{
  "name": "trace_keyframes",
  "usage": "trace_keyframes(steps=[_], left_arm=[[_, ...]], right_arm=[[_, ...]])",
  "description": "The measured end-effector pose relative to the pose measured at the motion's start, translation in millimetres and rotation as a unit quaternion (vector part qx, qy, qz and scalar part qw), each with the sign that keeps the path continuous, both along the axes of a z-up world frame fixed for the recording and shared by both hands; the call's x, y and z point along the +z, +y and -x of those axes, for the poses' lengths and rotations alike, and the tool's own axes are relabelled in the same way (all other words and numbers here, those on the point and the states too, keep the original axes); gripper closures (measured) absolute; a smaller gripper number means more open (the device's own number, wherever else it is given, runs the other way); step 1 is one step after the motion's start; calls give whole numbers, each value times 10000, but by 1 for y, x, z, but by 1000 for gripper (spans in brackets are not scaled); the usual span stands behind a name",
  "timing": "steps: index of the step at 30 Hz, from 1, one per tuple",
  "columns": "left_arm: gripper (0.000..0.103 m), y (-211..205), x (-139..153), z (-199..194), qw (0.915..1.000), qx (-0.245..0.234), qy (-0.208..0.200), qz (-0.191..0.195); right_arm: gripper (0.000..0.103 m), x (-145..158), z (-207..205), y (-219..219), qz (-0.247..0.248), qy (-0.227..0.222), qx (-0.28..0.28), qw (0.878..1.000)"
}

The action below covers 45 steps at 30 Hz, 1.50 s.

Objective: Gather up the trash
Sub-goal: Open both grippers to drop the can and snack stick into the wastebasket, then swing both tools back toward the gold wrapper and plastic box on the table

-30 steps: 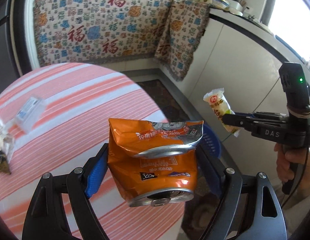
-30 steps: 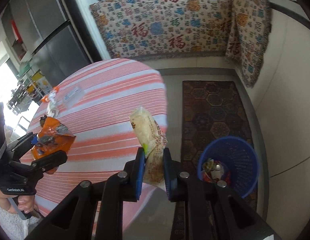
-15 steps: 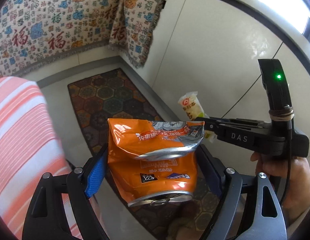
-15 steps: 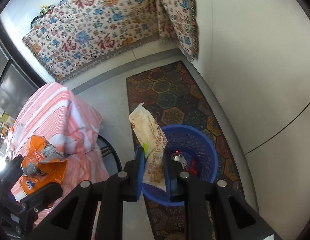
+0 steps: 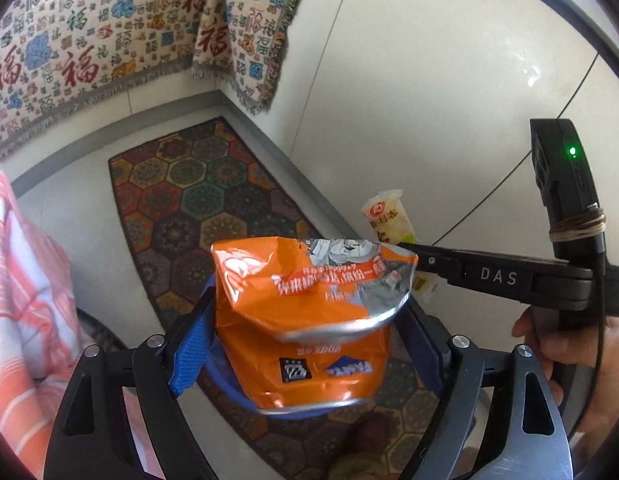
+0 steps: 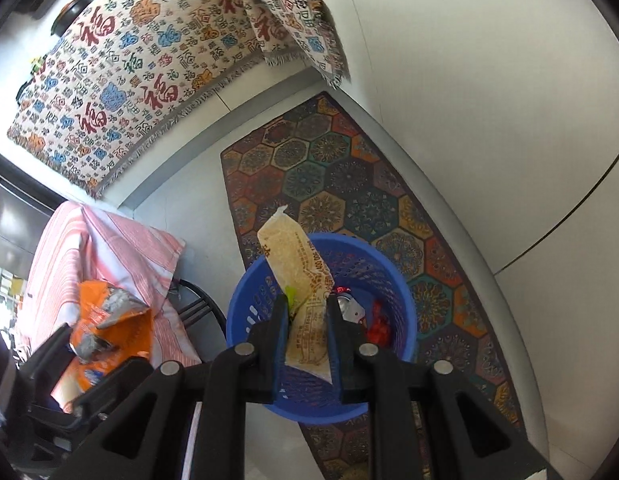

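My left gripper (image 5: 305, 344) is shut on a crumpled orange snack bag (image 5: 305, 316) and holds it above the blue basket, of which only a rim (image 5: 229, 390) shows below the bag. My right gripper (image 6: 307, 320) is shut on a pale yellow wrapper (image 6: 299, 276) and holds it right over the blue mesh trash basket (image 6: 385, 280), which has red and silver trash inside. The wrapper (image 5: 389, 216) and the right gripper (image 5: 405, 248) also show in the left wrist view. The orange bag (image 6: 109, 320) shows at the left of the right wrist view.
A patterned hexagon rug (image 6: 349, 184) lies under the basket, along a white cabinet wall (image 6: 489, 100). The table with its pink striped cloth (image 6: 109, 248) stands to the left, with a dark chair frame (image 6: 197, 300) beside it. A patterned cloth (image 5: 89, 48) hangs at the back.
Both grippers have swung from the table towards the floor and now hang over the blue basket. Each still holds its piece of trash.
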<state>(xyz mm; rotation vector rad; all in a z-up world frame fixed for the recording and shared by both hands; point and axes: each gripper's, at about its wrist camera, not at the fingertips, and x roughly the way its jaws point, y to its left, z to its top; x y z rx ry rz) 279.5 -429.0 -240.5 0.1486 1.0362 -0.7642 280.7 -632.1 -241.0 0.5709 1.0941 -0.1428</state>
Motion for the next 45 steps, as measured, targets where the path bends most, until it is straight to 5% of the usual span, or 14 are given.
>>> trace_keyframes(steps=[5,8,12,16,23,31,37,45], left_arm=[[9,-9,-10,-3,9999,-119,-61,-62],[7,-13,-15,-8,9999,-110,-43,-21],[7,-7,-7,-8,10000,-48,-68,43],[7,23,27,6,9993,87,-286,220],[5,120,88,57,9977,476,-442,203],[4,268,90,114,9897,1319,-473,-282],[4,374,60,113,9653,2343,-664,-939],[4,466,36,96,9382,3179,-710,-1168]], right_arm=[[78,-12,-2,-8,-179,-36,-121,9998],[49,-13,-4,-10,-230,-116,-213,9994],[49,-8,-4,-11,-174,-189,-255,9993],[49,22,2,-2,391,-556,-288,9973],[48,95,14,48,1747,-1599,-61,9715],[39,138,26,155,2260,-2255,753,9447],[39,131,42,280,1687,-2184,1760,9449],[39,99,53,433,1344,-1531,3063,9299]])
